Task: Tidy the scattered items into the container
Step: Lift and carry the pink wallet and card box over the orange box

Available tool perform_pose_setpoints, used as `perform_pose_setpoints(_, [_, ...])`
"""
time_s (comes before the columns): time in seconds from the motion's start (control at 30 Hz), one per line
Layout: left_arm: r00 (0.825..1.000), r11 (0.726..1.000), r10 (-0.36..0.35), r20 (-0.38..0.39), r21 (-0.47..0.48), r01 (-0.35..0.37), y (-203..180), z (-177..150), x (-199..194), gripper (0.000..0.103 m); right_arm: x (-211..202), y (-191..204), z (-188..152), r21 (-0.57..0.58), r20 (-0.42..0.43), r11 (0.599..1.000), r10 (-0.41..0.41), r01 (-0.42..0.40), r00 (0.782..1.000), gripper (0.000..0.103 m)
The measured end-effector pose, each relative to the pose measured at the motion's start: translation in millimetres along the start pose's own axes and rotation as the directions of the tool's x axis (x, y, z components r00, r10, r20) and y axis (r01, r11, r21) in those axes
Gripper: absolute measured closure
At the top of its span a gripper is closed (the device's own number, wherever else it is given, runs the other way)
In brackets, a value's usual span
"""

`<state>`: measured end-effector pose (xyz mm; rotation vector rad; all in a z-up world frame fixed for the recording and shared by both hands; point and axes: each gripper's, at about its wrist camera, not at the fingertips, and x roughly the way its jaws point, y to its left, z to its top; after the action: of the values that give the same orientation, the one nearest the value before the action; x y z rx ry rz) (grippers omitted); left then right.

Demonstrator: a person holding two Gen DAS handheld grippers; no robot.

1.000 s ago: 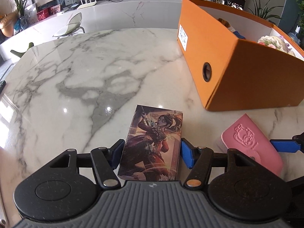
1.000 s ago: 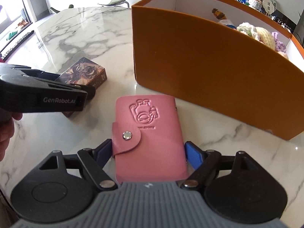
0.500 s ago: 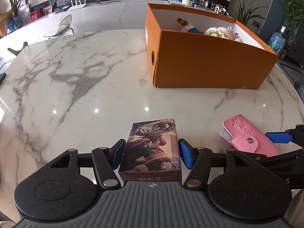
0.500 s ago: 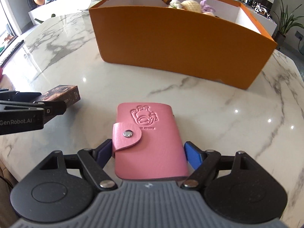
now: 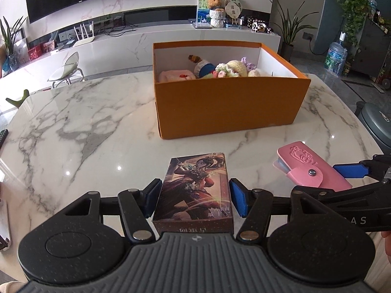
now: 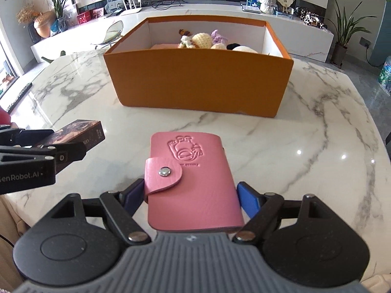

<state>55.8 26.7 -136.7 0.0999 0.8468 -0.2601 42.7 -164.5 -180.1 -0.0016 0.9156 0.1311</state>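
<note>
My left gripper (image 5: 194, 193) is shut on a card box with a painted warrior figure (image 5: 195, 185), held above the marble table (image 5: 85, 122). The same card box (image 6: 83, 131) shows at the left of the right wrist view. My right gripper (image 6: 190, 193) is shut on a pink snap-button card wallet (image 6: 193, 171), also held off the table. That wallet (image 5: 310, 168) appears at the right of the left wrist view. The open orange box (image 5: 227, 105) (image 6: 195, 78) stands ahead of both grippers, some way off.
Several soft toys (image 5: 220, 69) lie inside the orange box. A remote (image 5: 2, 136) sits at the table's left edge. A chair (image 5: 68, 68) stands beyond the far side. Bare marble lies between the grippers and the box.
Both grippers have drawn back and risen from the orange box with their items still held. The box now looks farther off and its inside shows.
</note>
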Motion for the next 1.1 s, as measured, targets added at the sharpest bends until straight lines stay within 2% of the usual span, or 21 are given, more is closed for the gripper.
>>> perform_pose_setpoints(0.57, [0.994, 0.997, -0.039, 0.105, 0.065, 0.032, -33.0, 42.3, -32.8, 0.033, -52.3, -26.7, 27.6, 0.017, 0.142, 1.000, 0.010, -0.012, 0.990, 0.021])
perform_pose_setpoints(0.9, [0.986, 0.996, -0.050, 0.157, 0.075, 0.038, -36.9, 76.8, -29.7, 0.033, -69.5, -43.7, 61.6, 0.011, 0.211, 1.000, 0.006, -0.009, 0.977, 0.021])
perform_pose_setpoints(1.1, [0.982, 0.997, -0.042, 0.185, 0.071, 0.029, -32.6, 100.2, -21.5, 0.033, -66.5, -55.7, 85.0, 0.007, 0.236, 1.000, -0.008, 0.007, 0.972, 0.021])
